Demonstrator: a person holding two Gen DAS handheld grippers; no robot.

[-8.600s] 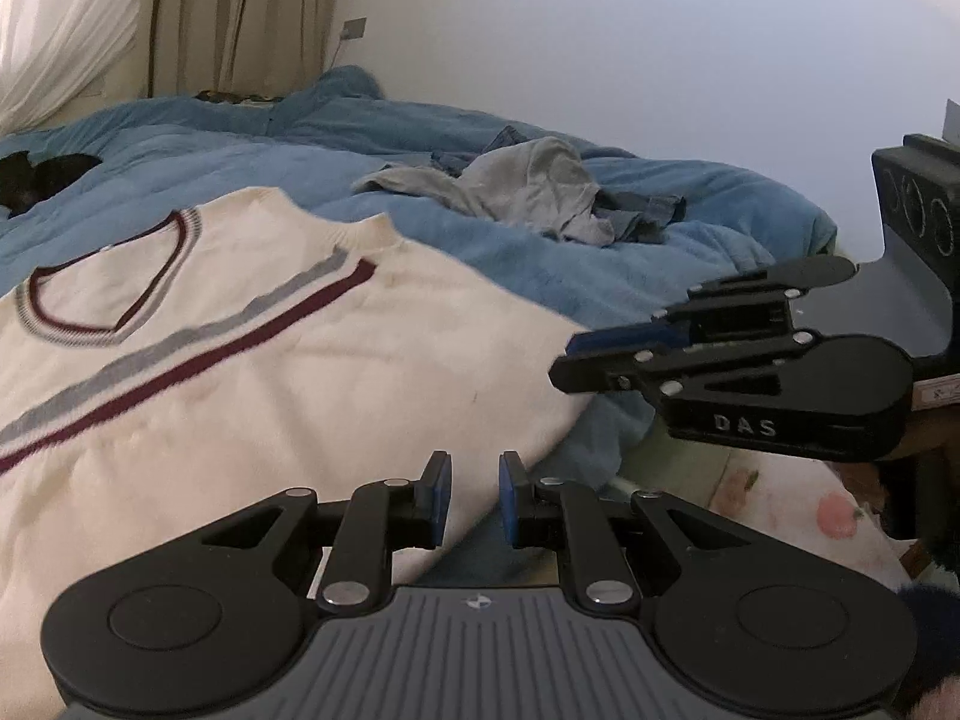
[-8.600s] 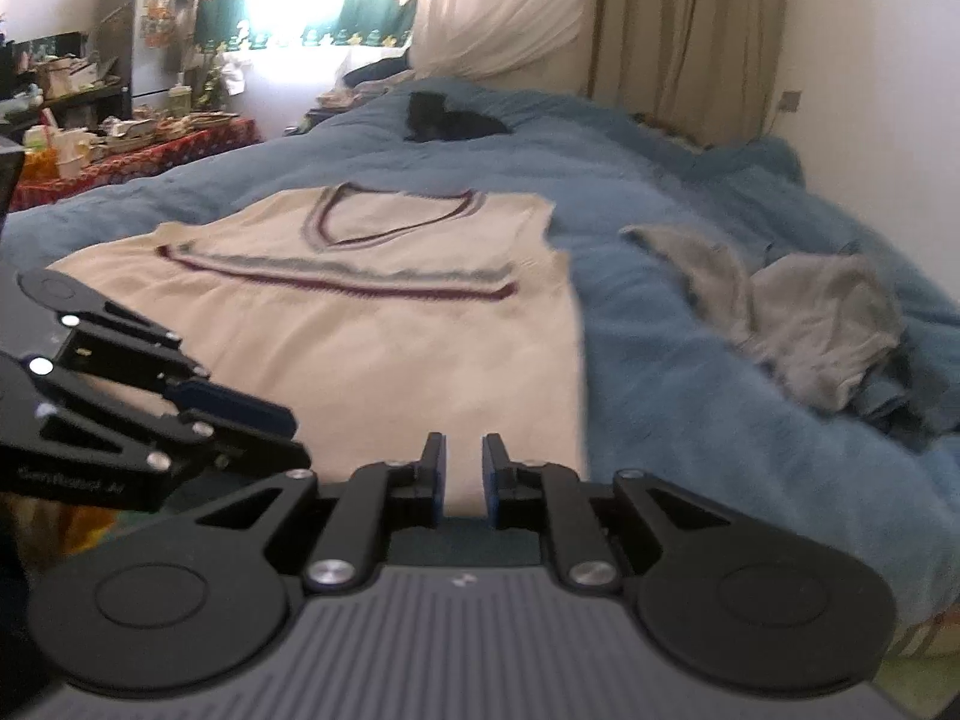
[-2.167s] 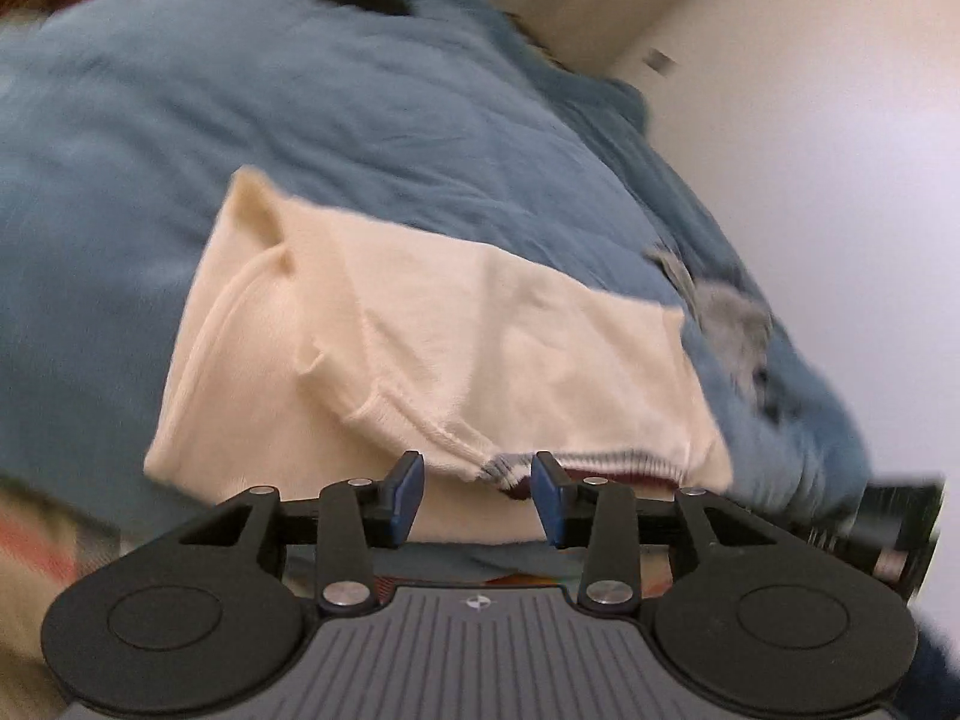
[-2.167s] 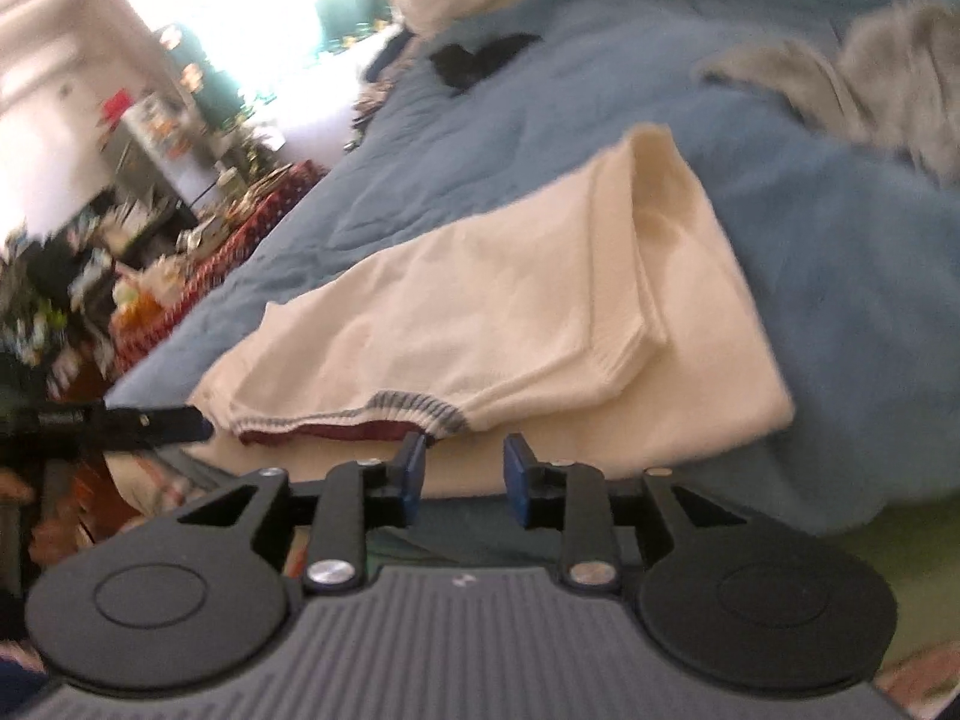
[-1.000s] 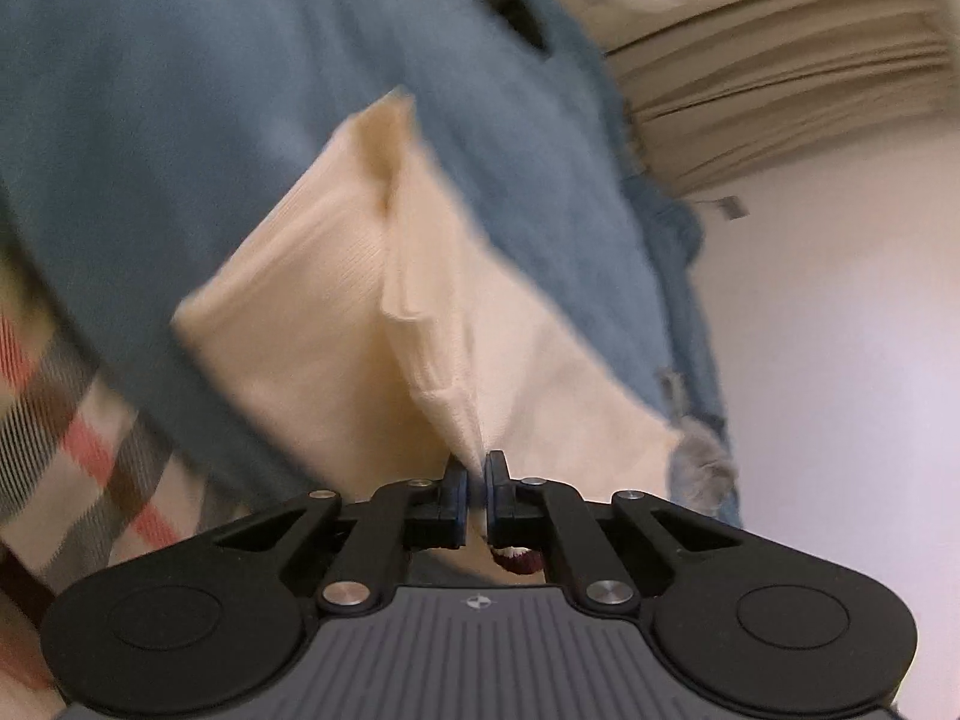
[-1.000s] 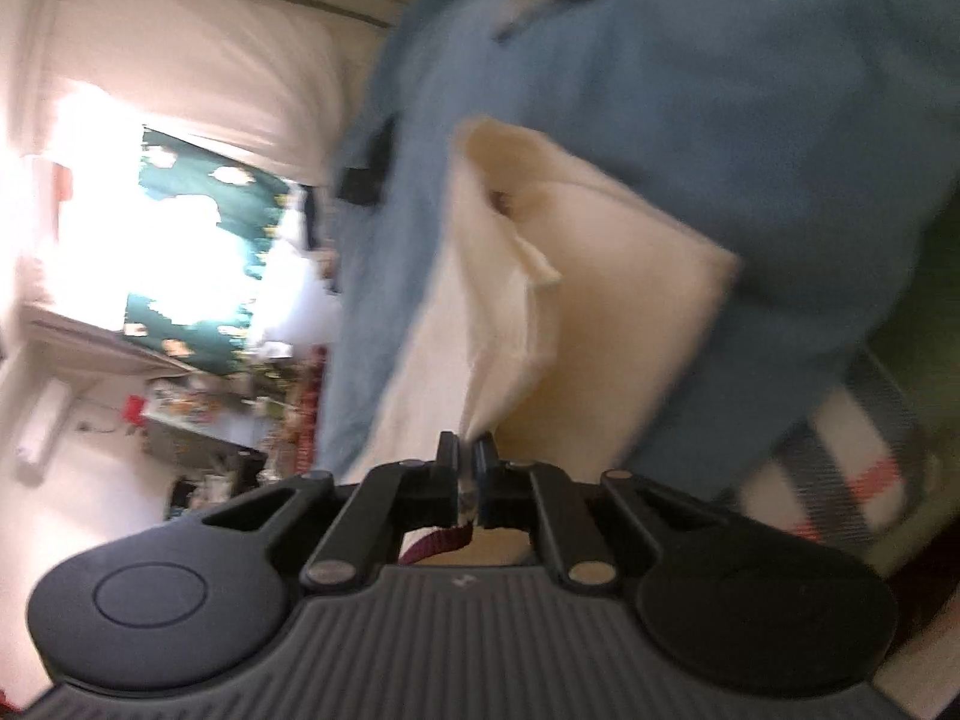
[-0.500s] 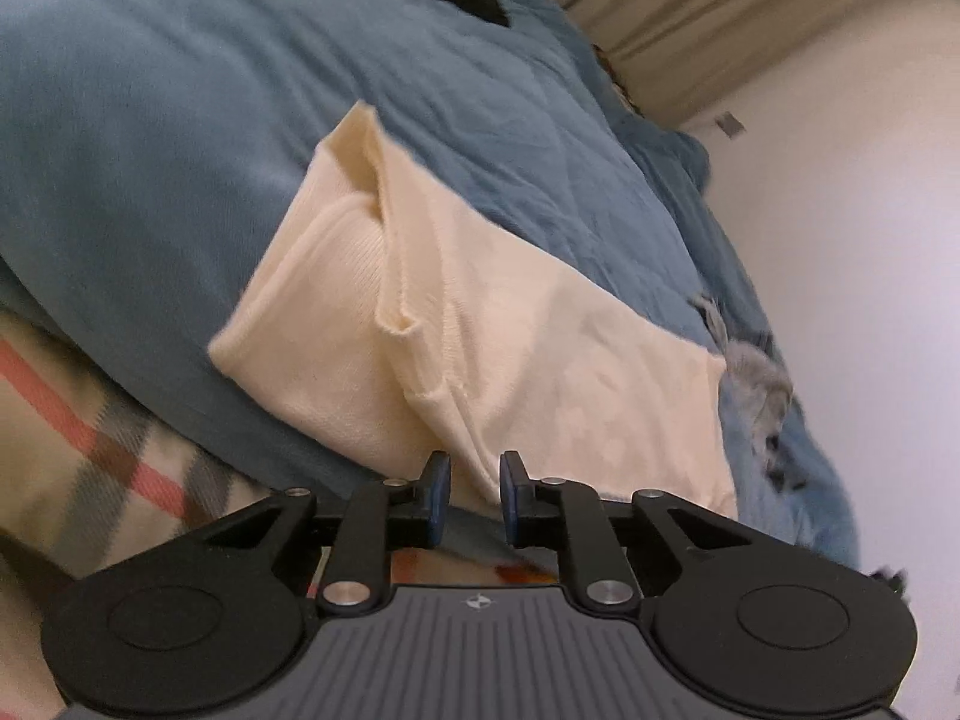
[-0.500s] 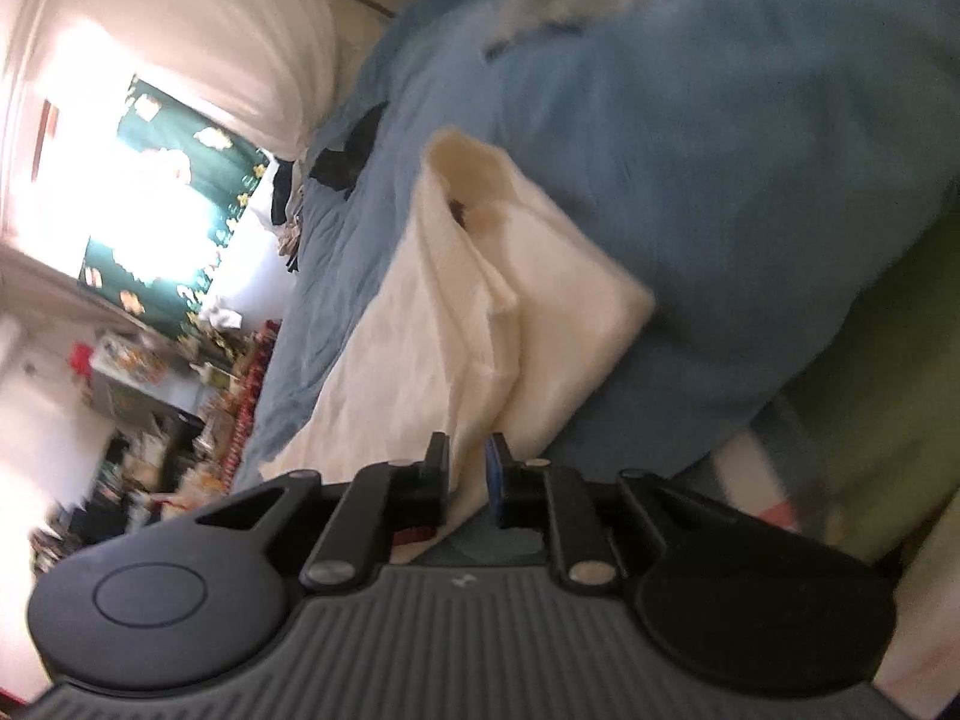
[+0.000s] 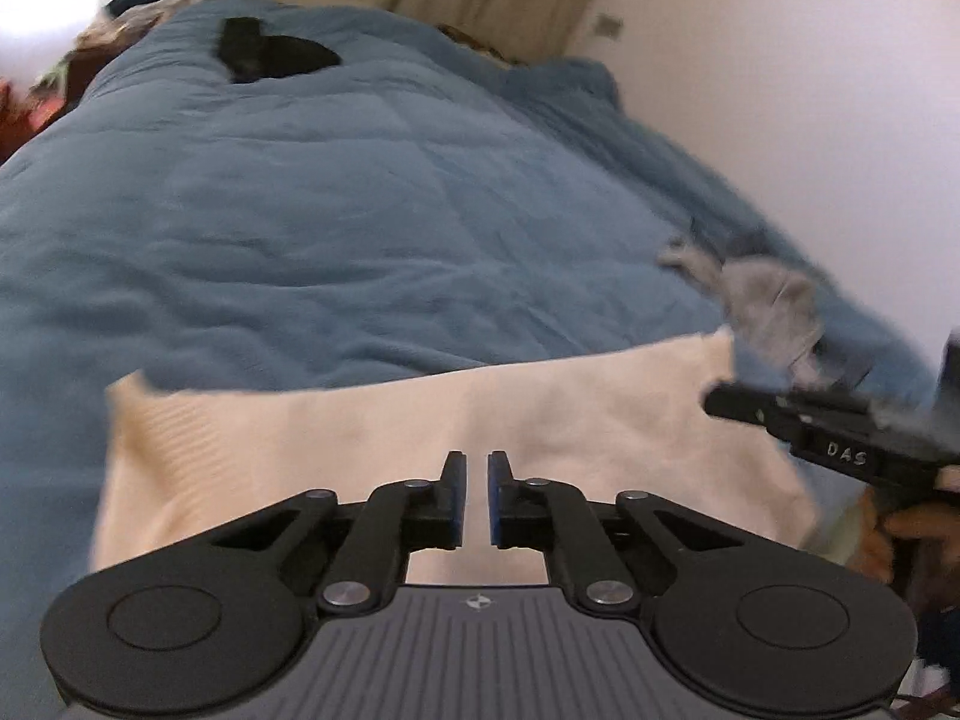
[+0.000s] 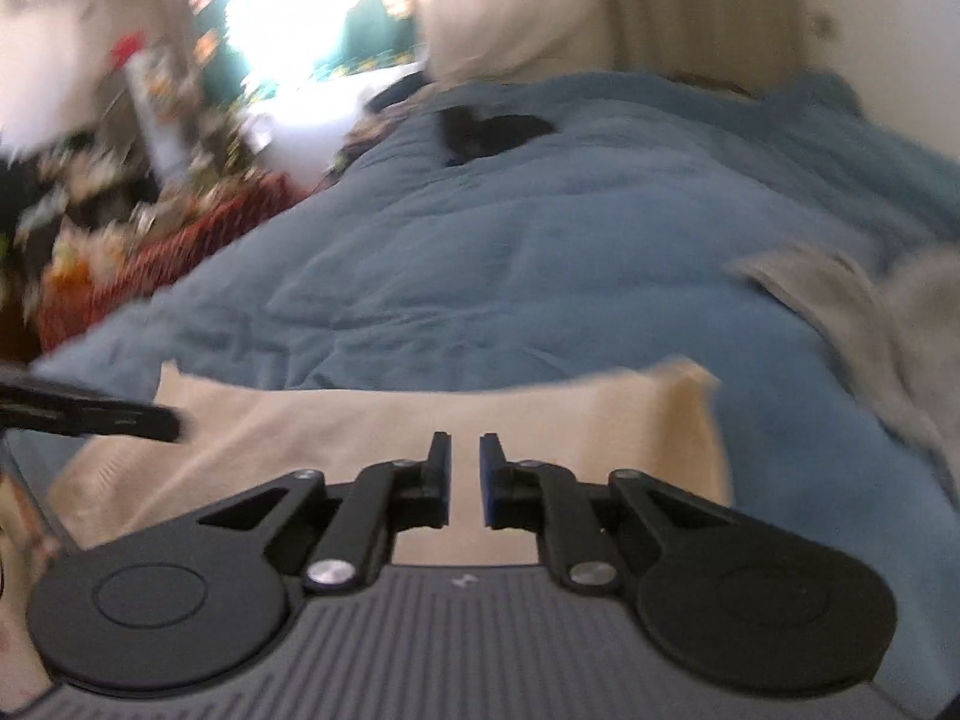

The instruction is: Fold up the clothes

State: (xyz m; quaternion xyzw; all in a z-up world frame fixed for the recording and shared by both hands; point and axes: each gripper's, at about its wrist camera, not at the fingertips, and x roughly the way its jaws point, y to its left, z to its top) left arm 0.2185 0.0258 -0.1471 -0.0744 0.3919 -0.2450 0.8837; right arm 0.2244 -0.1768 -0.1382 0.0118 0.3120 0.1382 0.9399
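Cream sweater (image 9: pixel 384 438) lies folded on blue duvet (image 9: pixel 360 210).

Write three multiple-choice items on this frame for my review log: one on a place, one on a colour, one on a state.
1. Where does the grey garment lie relative to the cream sweater?
A. On top of it
B. Apart from it, on the blue duvet toward the wall
C. Under it

2. What colour is the small item at the far end of the bed?
A. Black
B. Red
C. Yellow

3. What is the left hand-held gripper holding?
A. The sweater's hem
B. The grey garment
C. Nothing

Answers: 1 B, blue duvet shows between the two. 2 A, it reads dark black against the blue. 3 C, a narrow gap between its fingers holds no fabric.
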